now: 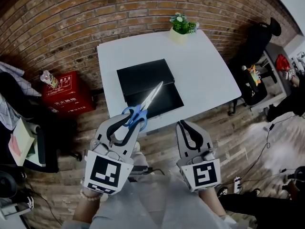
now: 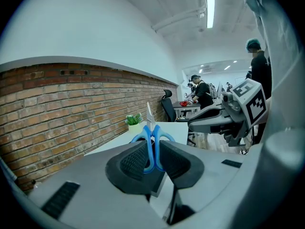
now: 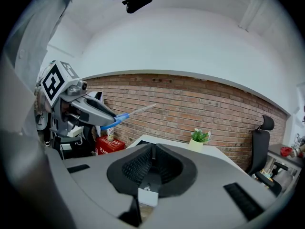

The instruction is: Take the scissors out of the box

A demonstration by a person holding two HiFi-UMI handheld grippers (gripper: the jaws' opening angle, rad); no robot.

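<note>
1 gripper, the left gripper (image 1: 126, 124), squeezes the scissors (image 1: 146, 104) handles, blades pointing away above the box (image 1: 142, 77); the right gripper (image 1: 187, 126) is closed, empty.

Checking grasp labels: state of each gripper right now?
Left gripper: closed on the scissors, gripping the blue handles.
Right gripper: fingers closed, empty.

Box (image 1: 138, 78) on table (image 1: 205, 70) – plant (image 1: 182, 25) behind, scissors (image 1: 145, 106) in left claw (image 1: 127, 123) before it
</note>
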